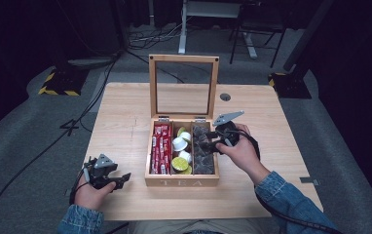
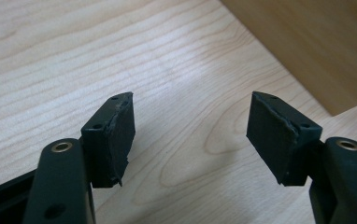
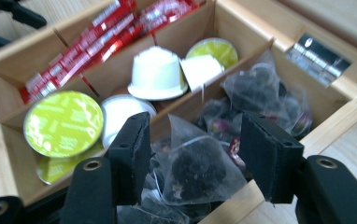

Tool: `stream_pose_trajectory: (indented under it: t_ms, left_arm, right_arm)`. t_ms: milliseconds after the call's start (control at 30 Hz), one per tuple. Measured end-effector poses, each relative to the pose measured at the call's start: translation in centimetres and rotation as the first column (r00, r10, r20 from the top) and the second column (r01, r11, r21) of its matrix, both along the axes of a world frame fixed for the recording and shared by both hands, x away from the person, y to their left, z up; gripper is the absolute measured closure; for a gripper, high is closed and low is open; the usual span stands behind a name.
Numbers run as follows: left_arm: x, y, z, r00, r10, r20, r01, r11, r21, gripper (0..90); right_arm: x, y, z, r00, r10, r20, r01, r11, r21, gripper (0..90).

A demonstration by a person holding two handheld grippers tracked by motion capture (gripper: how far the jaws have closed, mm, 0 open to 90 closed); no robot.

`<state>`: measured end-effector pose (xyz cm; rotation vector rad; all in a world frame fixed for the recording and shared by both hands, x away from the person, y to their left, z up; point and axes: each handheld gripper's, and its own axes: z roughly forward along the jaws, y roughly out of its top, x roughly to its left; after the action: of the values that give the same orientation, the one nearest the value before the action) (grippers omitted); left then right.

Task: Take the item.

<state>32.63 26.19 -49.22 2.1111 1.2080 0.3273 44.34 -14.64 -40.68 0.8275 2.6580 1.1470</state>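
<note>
Right gripper view: right gripper (image 3: 193,163) poised over the right-hand compartment of the wooden tea box (image 3: 340,119); jaws spread, a pyramid tea bag (image 3: 197,170) of dark leaves standing between the pads but not yet pinched, as far as can be told; further such bags heaped behind it; middle compartment holds white capsules (image 3: 157,72) and green-lidded capsules (image 3: 62,123); far compartment holds red sachets (image 3: 85,46).

High view: box sits mid-table (image 1: 125,122), glass lid (image 1: 184,85) upright; left gripper (image 1: 118,180) rests near the table's front left, jaws spread and holding nothing.

Handling advice: close on the bag's upper mesh rather than its bulk; keep the pads clear of the divider and neighbouring bags; lift straight up so nothing snags.

Lettering: "TEA" on the box front (image 1: 181,183); print on sachets and green lids too blurred to read.
</note>
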Motion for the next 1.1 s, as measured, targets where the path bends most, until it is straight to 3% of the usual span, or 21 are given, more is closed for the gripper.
stream_pose_trajectory:
  t_ms: [200, 467, 600, 800, 967, 1100]
  left_arm:
    - [0.3, -0.2, -0.3, 0.9999, -0.013, 0.003, 0.013, 0.9999, 0.002, 31.4]
    - [0.5, -0.4, -0.9, 0.9967, -0.031, 0.075, 0.027, 0.9984, 0.05, 29.6]
    - [0.5, -0.4, -1.0, 0.9961, -0.032, 0.082, 0.028, 0.9983, 0.05, 28.1]
    - [0.6, -0.4, -1.1, 0.9954, -0.032, 0.09, 0.028, 0.9986, 0.046, 27.2]
    - [0.6, -0.4, -1.1, 0.9954, -0.032, 0.09, 0.028, 0.9986, 0.046, 27.1]
    - [0.6, -0.4, -1.1, 0.9953, -0.03, 0.092, 0.025, 0.9986, 0.047, 27.0]
  right_arm:
    - [0.1, 0.6, -1.0, 1.0, 0.004, -0.005, -0.004, 0.998, -0.065, 44.3]
    - [0.3, 1.3, -1.7, 0.9997, 0.015, 0.019, -0.012, 0.987, -0.161, 50.6]
    - [0.6, 1.6, -1.7, 0.9993, 0.034, 0.016, -0.03, 0.978, -0.206, 56.0]
    - [0.6, 2.0, -2.3, 0.9982, 0.059, 0.011, -0.055, 0.972, -0.228, 60.4]
    - [0.5, 1.8, -2.1, 0.9988, 0.045, 0.017, -0.041, 0.98, -0.196, 70.0]
    - [0.3, 1.4, -1.7, 0.9991, 0.036, 0.023, -0.032, 0.987, -0.159, 72.7]
